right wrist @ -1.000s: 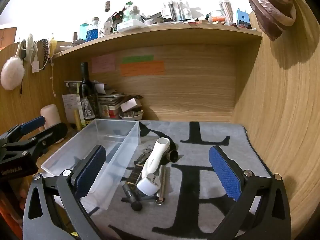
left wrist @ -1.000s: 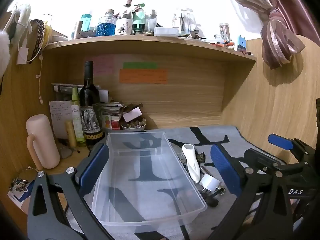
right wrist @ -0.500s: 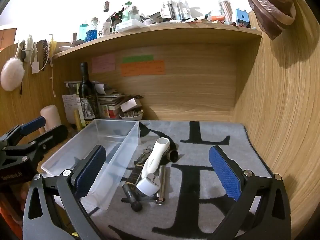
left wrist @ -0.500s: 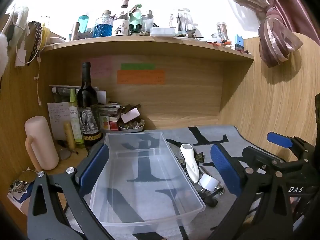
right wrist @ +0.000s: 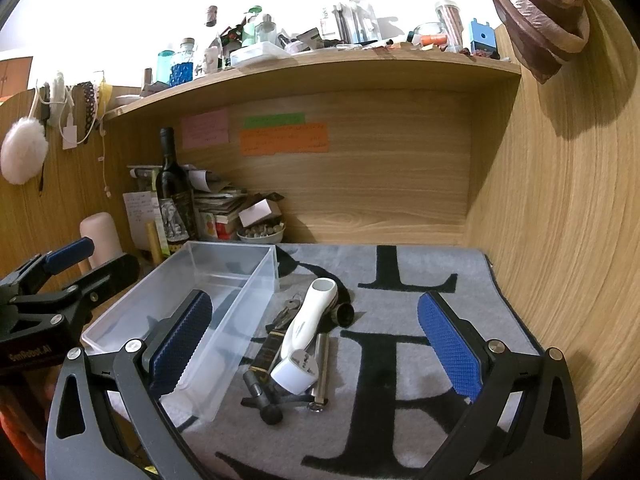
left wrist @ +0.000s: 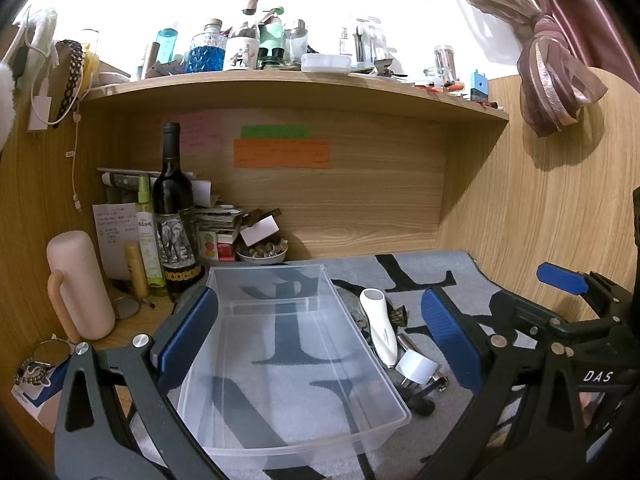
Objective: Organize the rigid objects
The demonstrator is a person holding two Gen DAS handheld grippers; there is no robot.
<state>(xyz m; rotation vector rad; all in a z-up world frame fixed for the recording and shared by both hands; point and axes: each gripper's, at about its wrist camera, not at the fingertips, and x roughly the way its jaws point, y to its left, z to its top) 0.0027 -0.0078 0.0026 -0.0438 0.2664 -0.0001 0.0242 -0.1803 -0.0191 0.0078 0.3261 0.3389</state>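
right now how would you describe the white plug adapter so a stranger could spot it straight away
Start at the clear plastic bin on the grey lettered mat; just to its right lies a small pile of loose items. The white plug adapter is at the pile's near end, against the tip of the long white handheld device. It is the only boxy white piece, with socket holes in its face.

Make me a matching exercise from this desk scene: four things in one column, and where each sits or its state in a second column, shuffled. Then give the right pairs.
Things:
1. clear plastic bin
2. white handheld device
3. wine bottle
4. right gripper

Places or states:
A. stands upright in the back left corner
B. open, holding nothing
C. lies on the grey mat beside the bin, among keys and small tools
D. empty, on the mat's left part

Pairs: 1-D, 2-C, 3-A, 4-B
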